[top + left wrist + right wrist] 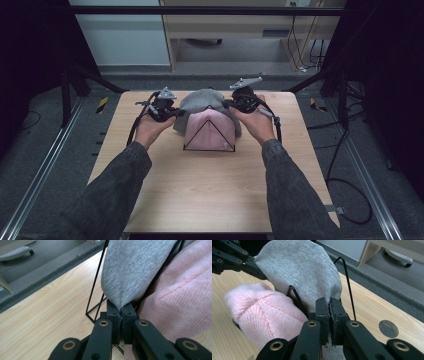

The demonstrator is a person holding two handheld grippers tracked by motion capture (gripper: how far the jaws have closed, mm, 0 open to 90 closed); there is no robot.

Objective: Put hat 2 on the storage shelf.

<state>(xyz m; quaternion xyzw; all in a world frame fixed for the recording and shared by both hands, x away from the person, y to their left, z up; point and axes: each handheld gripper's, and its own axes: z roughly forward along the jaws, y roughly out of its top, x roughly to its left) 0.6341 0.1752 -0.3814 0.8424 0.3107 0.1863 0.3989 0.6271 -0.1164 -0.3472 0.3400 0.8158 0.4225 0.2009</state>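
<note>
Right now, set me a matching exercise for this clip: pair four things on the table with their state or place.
Things:
1. grey hat
2. pink hat
3. wire rack
4. left gripper

States:
A. black, thin frame standing on the table
B. pinched at its edge from both sides
C. knitted, on the near end of the frame
D. shut on grey cloth

Pairs: 1-B, 2-C, 3-A, 4-D

A lab or test room: a bare wooden worktop stands inside a black metal frame, with grey carpet floor, loose cables, and hazard tape.
</note>
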